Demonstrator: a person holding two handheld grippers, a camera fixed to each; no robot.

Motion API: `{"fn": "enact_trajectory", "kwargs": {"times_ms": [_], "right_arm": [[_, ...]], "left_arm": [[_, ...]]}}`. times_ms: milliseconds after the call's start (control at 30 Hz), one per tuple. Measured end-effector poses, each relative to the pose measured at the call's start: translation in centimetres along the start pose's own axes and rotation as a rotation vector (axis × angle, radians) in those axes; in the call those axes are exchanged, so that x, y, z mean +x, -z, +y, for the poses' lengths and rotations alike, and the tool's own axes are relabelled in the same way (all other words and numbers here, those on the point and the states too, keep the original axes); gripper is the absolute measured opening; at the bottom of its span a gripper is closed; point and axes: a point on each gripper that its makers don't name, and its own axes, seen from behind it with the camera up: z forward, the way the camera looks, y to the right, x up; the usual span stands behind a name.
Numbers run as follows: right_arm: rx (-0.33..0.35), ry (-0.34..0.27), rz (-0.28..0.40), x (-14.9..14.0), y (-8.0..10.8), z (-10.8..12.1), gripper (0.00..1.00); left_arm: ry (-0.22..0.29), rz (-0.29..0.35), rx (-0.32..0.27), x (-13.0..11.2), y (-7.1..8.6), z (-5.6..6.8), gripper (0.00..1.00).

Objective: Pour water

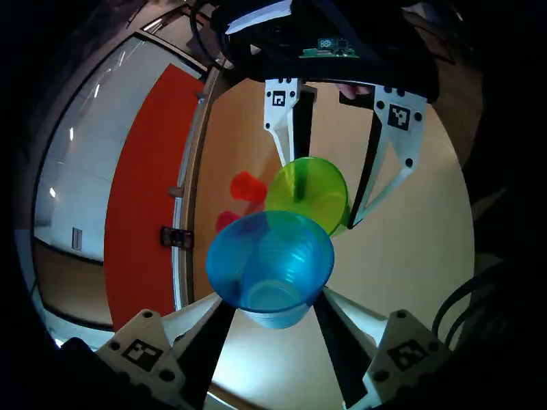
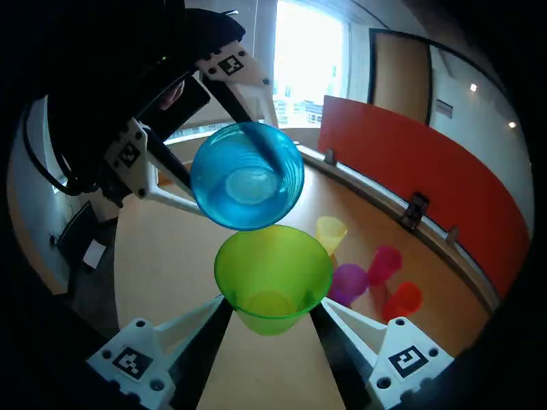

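Observation:
My left gripper [image 1: 273,301] is shut on a clear blue cup [image 1: 270,270], and I look down into its mouth. Facing it, the right gripper [image 1: 325,198] is shut on a lime green cup [image 1: 308,191] whose mouth tips towards the blue one. In the right gripper view my right gripper [image 2: 273,304] clamps the green cup [image 2: 273,277] low in the frame. Above it the left gripper [image 2: 232,171] holds the blue cup [image 2: 247,176], tilted with its mouth towards me. The two rims overlap in both views. I cannot make out water in either cup.
Both cups hang over a light wooden table [image 2: 171,266]. On it stand a yellow cup [image 2: 330,234], a purple cup [image 2: 350,281], a pink cup [image 2: 385,263] and a red cup [image 2: 405,299]. A red partition [image 2: 437,178] runs along the table's far edge.

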Motion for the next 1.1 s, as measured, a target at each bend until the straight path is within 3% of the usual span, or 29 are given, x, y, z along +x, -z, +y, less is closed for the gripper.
{"fn": "enact_trajectory", "kwargs": {"times_ms": [300,600,900,1100], "right_arm": [[-0.001,0.002,0.011,0.27,-0.13,-0.17,0.82],[-0.003,0.001,0.012,0.0,-0.02,-0.43,0.82],[-0.008,0.015,0.027,0.25,0.06,-0.51,0.82],[-0.013,0.013,0.044,0.49,0.13,-0.46,0.81]], "left_arm": [[-0.055,-0.016,0.022,-0.21,0.46,-0.31,0.75],[-0.025,-0.025,0.003,-0.38,0.19,0.03,0.75],[-0.088,-0.036,0.032,0.03,0.49,-0.59,0.75],[-0.095,-0.03,0.036,0.19,0.49,-0.43,0.75]]}}
